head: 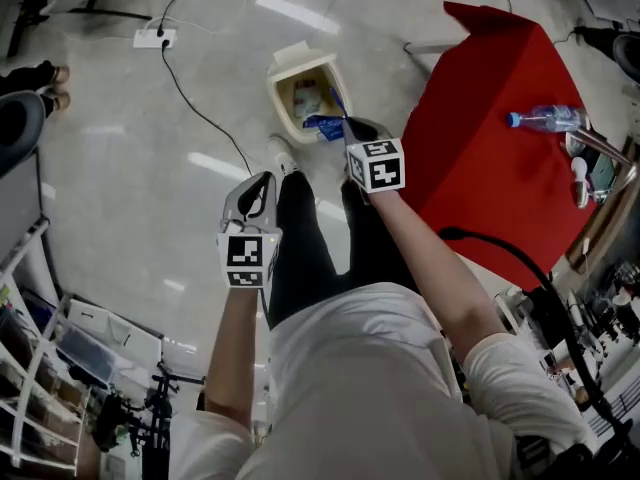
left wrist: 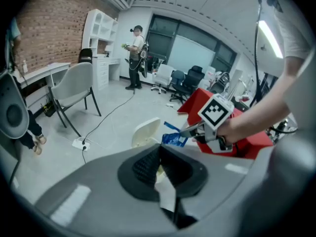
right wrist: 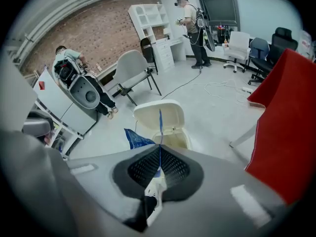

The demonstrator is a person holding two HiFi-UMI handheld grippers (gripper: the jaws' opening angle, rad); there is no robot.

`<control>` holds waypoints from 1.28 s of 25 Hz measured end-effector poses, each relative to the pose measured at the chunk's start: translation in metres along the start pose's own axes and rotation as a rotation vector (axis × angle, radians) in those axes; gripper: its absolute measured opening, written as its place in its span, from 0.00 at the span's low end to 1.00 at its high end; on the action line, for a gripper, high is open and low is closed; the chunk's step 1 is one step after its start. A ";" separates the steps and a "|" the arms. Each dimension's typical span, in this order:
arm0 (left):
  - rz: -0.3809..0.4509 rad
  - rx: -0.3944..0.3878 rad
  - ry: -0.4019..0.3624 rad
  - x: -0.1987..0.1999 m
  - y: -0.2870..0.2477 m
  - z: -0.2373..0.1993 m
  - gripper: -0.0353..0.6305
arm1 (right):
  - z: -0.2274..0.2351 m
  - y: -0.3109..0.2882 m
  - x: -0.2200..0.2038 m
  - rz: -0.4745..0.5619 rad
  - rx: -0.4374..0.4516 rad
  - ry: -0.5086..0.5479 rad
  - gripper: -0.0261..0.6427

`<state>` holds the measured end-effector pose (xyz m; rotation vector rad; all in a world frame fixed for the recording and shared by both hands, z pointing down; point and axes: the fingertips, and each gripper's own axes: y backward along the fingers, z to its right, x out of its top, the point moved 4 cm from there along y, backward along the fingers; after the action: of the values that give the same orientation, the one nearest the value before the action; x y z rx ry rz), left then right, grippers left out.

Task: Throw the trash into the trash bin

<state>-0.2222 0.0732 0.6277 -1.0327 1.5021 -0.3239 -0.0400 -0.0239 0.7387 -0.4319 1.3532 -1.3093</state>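
A cream trash bin (head: 290, 103) stands on the floor with its lid open and some rubbish inside. My right gripper (head: 346, 121) hangs at the bin's near right rim, shut on a blue wrapper (head: 326, 126) that dangles over the opening. In the right gripper view the blue wrapper (right wrist: 136, 138) sticks out between the pads in front of the bin's lid (right wrist: 173, 117). My left gripper (head: 256, 192) is lower and to the left, apart from the bin, jaws together with nothing seen between them. From the left gripper view the right gripper (left wrist: 190, 131) holds the wrapper (left wrist: 174, 138) by the bin (left wrist: 146, 131).
A red-covered table (head: 490, 158) with a water bottle (head: 545, 118) stands right of the bin. A power strip (head: 154, 38) and its cable (head: 205, 118) lie on the floor to the left. A grey chair (left wrist: 74, 85) and a standing person (left wrist: 134, 56) are farther off.
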 end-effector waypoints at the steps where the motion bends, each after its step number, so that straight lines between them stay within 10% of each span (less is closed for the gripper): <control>1: -0.004 -0.001 0.002 -0.004 -0.008 -0.003 0.06 | 0.002 -0.012 -0.004 -0.008 -0.001 -0.008 0.04; 10: -0.051 -0.028 0.040 -0.054 -0.054 -0.023 0.06 | 0.026 -0.107 -0.042 -0.078 -0.036 -0.047 0.05; 14: -0.069 -0.037 0.056 -0.064 -0.061 -0.028 0.06 | 0.029 -0.124 -0.042 -0.103 -0.027 -0.040 0.21; 32: -0.027 -0.048 -0.038 -0.003 0.014 0.030 0.06 | -0.004 0.026 -0.003 -0.009 0.063 -0.050 0.14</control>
<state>-0.2014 0.0937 0.6125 -1.0920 1.4691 -0.2875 -0.0314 -0.0115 0.7167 -0.4259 1.2666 -1.3365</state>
